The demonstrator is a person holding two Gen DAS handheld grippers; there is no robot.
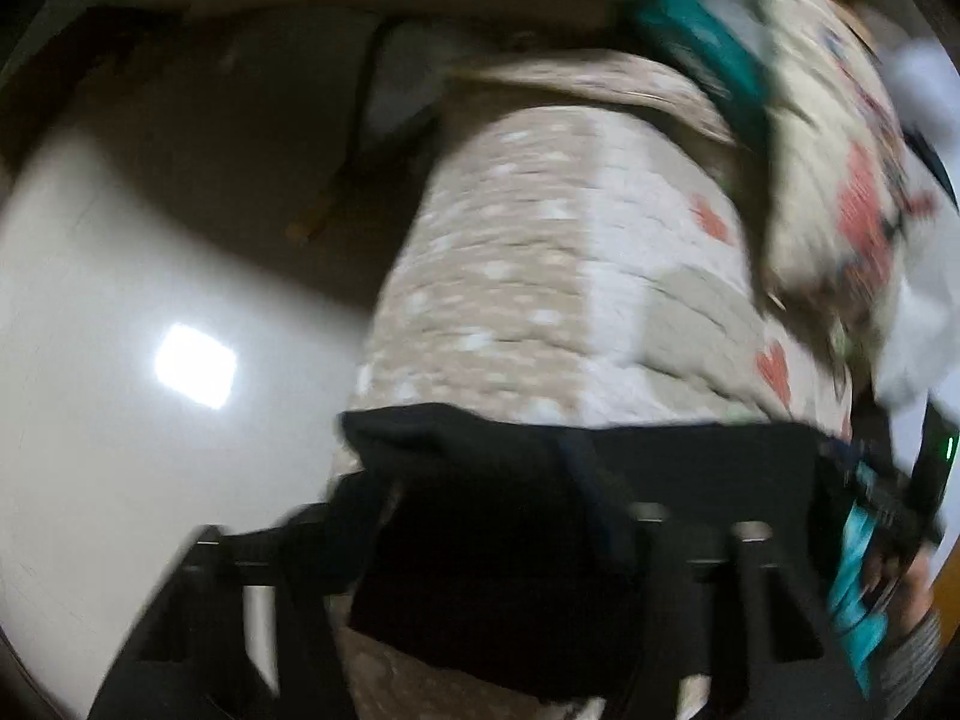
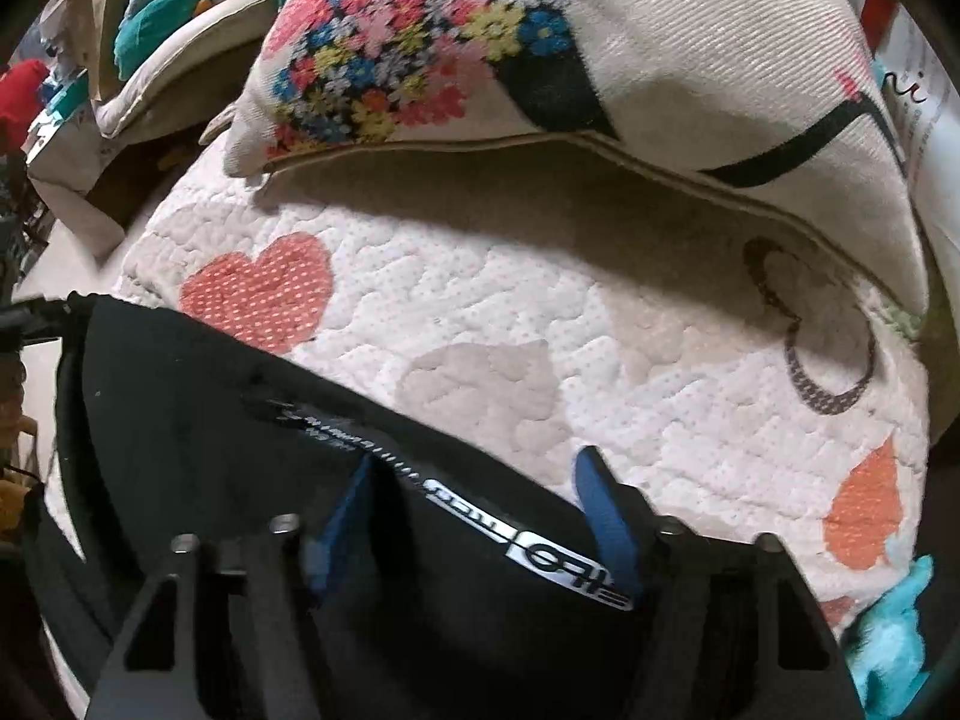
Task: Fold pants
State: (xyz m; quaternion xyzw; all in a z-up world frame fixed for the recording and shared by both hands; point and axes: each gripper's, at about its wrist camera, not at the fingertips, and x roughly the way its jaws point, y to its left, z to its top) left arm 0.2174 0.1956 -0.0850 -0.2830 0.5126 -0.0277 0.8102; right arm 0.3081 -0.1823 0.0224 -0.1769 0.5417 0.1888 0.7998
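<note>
The black pants [image 2: 198, 396] lie on a quilted cover with hearts [image 2: 480, 300], with a white logo strip along an edge. My right gripper [image 2: 474, 498] shows blue-padded fingers [image 2: 600, 504] spread apart, with the pants' edge lying between them, so it stands open over the cloth. In the blurred left wrist view the black pants [image 1: 480, 516] drape over and between my left gripper's fingers [image 1: 600, 480]; the cloth hides whether they are closed. The other gripper with teal parts [image 1: 864, 564] shows at the right edge.
A flower-print pillow [image 2: 540, 42] lies just behind the pants on the cover. Piled bags and clothes [image 2: 90, 60] sit at the far left. A glossy pale floor [image 1: 120, 330] lies left of the bed, with a dark chair leg [image 1: 336, 192] beyond.
</note>
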